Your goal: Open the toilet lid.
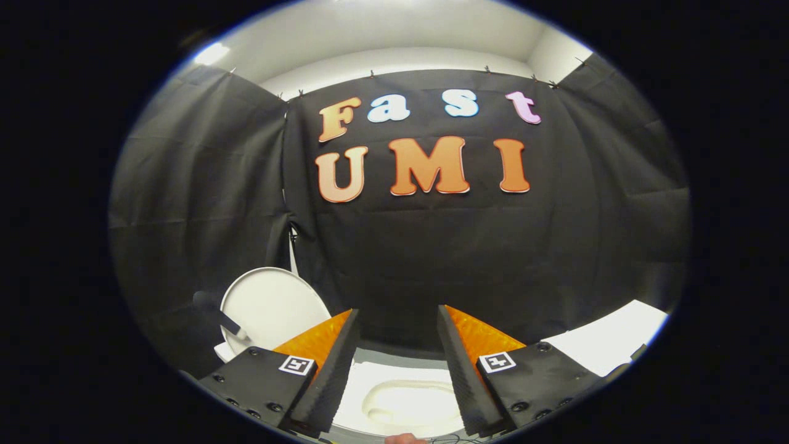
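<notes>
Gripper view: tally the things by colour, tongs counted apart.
White: 3, the round lid, the bowl and the slab
Black: 1, the handle in front of the lid
Tongs: 1, open, with the bowl seen between them
Total: 5

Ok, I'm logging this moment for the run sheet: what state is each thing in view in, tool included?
tool: open, fingers spread wide, holding nothing.
toilet lid: looks raised, standing about upright near the cloth wall, beyond the left finger.
toilet bowl: oval opening uncovered, below and between the fingers.
dark handle: lies across the lid's lower edge; what it belongs to is unclear.
</notes>
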The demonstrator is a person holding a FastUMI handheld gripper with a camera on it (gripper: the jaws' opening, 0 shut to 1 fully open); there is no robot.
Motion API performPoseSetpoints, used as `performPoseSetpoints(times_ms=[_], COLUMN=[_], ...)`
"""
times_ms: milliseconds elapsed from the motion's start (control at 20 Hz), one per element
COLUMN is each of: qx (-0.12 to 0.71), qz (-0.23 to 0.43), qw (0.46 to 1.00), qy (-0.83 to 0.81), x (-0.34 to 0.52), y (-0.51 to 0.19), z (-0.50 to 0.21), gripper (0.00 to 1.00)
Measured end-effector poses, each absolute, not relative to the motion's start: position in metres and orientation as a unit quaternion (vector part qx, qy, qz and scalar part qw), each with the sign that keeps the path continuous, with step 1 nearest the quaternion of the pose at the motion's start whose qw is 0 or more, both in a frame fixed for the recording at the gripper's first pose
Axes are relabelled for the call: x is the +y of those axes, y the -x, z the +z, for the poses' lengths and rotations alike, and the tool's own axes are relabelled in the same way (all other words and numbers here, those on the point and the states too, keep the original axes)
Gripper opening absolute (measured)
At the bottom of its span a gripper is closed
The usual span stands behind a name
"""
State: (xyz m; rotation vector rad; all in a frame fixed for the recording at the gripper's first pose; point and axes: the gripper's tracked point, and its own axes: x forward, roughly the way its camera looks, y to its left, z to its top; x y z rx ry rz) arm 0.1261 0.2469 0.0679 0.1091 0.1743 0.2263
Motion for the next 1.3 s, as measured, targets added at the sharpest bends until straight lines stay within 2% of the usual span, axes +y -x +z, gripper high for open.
performPoseSetpoints(times_ms=[650,1150,1300], qx=[0.114,0.111,0.114], qz=[0.001,-0.063,-0.078], qw=[0.992,0.989,0.987], qy=[-0.048,-0.07,-0.086], x=[0.079,0.009,0.002], y=[-0.079,-0.059,-0.054], z=[-0.023,-0.057,-0.065], gripper=[0.82,0.82,0.8])
